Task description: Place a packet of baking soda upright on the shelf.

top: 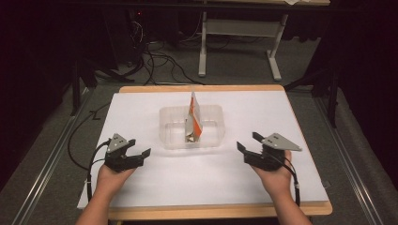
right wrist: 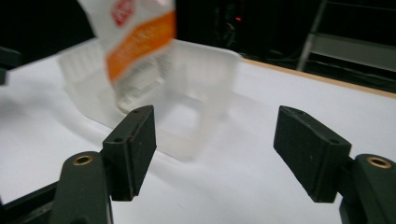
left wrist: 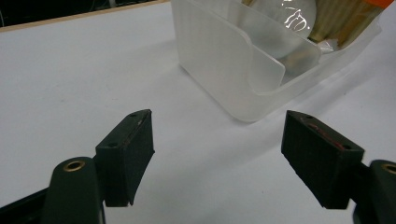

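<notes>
A clear plastic tub stands in the middle of the white table sheet, with an orange and white packet upright inside it. The left gripper view looks into the tub and shows a light bulb lying beside the packet. My left gripper rests open at the tub's left, nothing between its jaws. To the tub's right my right gripper is open and empty too. In the right gripper view the tub and packet are blurred beyond the jaws.
The white sheet covers a wooden table with bare room all around the tub. Beyond the far edge are cables on the floor and a grey table frame.
</notes>
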### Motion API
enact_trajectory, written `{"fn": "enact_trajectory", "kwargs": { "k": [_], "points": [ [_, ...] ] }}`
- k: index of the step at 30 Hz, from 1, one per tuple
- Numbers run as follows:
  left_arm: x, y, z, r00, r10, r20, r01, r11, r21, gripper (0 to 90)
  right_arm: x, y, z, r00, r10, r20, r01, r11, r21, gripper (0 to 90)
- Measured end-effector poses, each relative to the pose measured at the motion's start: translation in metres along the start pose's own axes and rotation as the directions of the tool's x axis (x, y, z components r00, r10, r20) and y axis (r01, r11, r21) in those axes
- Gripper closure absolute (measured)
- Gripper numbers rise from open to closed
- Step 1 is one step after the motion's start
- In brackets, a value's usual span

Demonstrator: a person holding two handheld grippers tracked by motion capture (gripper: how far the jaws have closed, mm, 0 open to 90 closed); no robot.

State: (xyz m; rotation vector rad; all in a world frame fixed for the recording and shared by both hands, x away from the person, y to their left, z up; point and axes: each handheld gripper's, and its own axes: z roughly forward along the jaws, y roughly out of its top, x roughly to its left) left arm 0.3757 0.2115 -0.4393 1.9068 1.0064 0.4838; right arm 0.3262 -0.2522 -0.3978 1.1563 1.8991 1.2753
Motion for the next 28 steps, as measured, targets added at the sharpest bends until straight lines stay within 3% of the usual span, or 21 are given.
{"fn": "enact_trajectory", "kwargs": {
  "k": [5, 9, 13, 17, 20, 28],
  "points": [
    [-0.002, 0.0, 0.0, 1.0, 0.007, 0.0, -0.007, 0.9999, 0.008, 25.7, -0.034, -0.026, -0.034, 0.9941, 0.023, 0.106, -0.027, 0.999, 0.034, 30.0],
    [-0.003, -0.001, 0.003, 1.0, 0.008, 0.001, -0.008, 0.9998, 0.018, 25.7, -0.06, -0.05, -0.055, 0.9817, 0.058, 0.181, -0.072, 0.995, 0.069, 30.1],
    [-0.006, -0.001, 0.005, 0.9998, 0.021, 0.003, -0.021, 0.9993, 0.03, 25.7, -0.077, -0.064, -0.049, 0.9686, 0.097, 0.229, -0.126, 0.985, 0.114, 29.8],
    [-0.008, -0.001, 0.005, 0.9996, 0.029, 0.001, -0.029, 0.999, 0.035, 25.7, -0.079, -0.067, -0.036, 0.9738, 0.094, 0.207, -0.129, 0.979, 0.16, 29.7],
    [-0.007, -0.001, 0.005, 0.9995, 0.032, 0.002, -0.032, 0.9988, 0.036, 25.6, -0.075, -0.066, -0.032, 0.9795, 0.071, 0.189, -0.103, 0.98, 0.169, 29.8],
    [-0.006, -0.001, 0.002, 0.9997, 0.022, 0.007, -0.022, 0.9996, 0.019, 25.7, -0.07, -0.066, -0.033, 0.9777, 0.068, 0.199, -0.105, 0.978, 0.178, 29.3]
  ]
}}
